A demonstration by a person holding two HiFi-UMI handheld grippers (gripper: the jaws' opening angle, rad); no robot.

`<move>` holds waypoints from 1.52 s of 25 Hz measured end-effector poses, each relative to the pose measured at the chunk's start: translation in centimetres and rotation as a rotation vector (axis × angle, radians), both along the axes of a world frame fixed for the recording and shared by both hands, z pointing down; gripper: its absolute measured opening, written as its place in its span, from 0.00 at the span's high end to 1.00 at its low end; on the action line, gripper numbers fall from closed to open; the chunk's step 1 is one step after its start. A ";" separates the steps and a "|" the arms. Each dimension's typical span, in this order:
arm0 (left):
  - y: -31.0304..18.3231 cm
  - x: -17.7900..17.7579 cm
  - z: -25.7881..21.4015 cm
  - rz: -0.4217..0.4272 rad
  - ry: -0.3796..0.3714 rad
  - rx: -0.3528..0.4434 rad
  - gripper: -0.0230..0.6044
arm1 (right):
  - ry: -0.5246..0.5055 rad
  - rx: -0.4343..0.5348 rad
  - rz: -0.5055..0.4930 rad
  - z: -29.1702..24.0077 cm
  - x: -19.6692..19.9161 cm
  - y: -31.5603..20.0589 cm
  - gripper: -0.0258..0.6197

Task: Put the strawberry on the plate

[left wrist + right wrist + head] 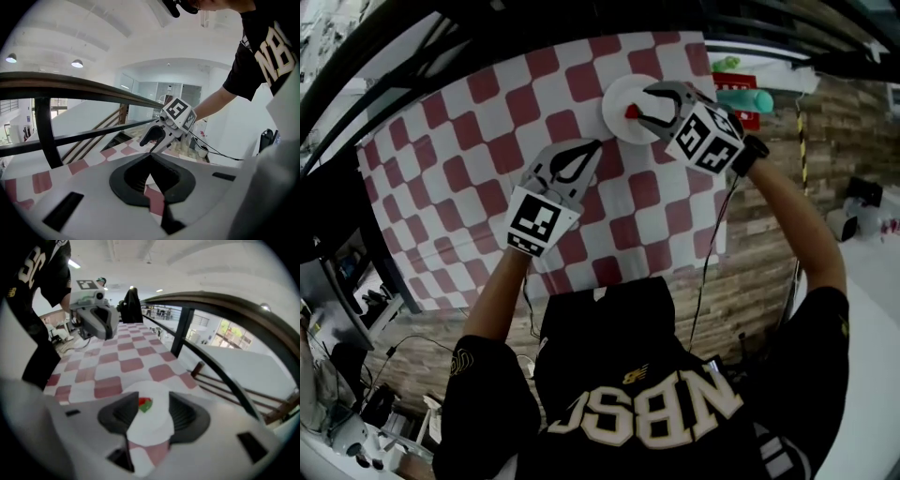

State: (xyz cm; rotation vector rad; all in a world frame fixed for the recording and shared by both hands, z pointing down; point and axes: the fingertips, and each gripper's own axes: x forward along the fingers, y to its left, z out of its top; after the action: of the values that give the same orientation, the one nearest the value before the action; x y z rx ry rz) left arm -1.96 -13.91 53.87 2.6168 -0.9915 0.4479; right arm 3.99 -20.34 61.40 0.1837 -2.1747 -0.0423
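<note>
A white plate [617, 94] lies at the far right of the red-and-white checked cloth [459, 159]. On it lies the red strawberry [632, 112] with its green cap. My right gripper [639, 108] hovers over the plate, open. In the right gripper view the strawberry [144, 404] rests on the plate [151, 423] between the jaws, beside the left pad, and the right pad stands well away from it. My left gripper [596, 145] hangs over the middle of the cloth, shut, tips together and nothing in them [150, 157].
Beyond the plate, at the table's far right corner, lie a green thing [727, 64], a red box [739, 86] and a teal thing [748, 99]. A dark railing [441, 37] runs along the far edge. Wooden floor [825, 122] shows to the right.
</note>
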 end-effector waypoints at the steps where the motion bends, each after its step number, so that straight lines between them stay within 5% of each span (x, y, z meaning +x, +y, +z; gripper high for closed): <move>1: 0.2 -0.2 -0.9 -0.005 0.003 0.004 0.94 | -0.002 0.008 0.011 -1.2 0.2 0.1 0.66; 14: -1.3 -3.4 -14.9 -0.024 -0.018 0.220 0.94 | -0.024 0.293 0.150 -18.6 5.2 -0.9 0.72; 21: 0.1 -5.8 -19.3 -0.133 0.029 0.242 0.94 | -0.260 0.381 0.468 -25.4 8.2 0.9 0.81; 29: 1.8 -7.3 -22.1 -0.234 0.098 0.286 0.94 | -0.522 0.451 0.890 -27.1 10.6 4.9 0.88; 38: 3.6 -6.3 -24.9 -0.375 0.184 0.345 0.94 | -0.692 0.412 1.036 -30.0 6.7 9.5 0.92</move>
State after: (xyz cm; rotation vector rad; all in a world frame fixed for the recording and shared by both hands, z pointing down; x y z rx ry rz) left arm -8.24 -10.33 29.01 2.6018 -1.5653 -0.0600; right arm 10.73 -10.86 31.39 1.7364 -2.4282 0.1904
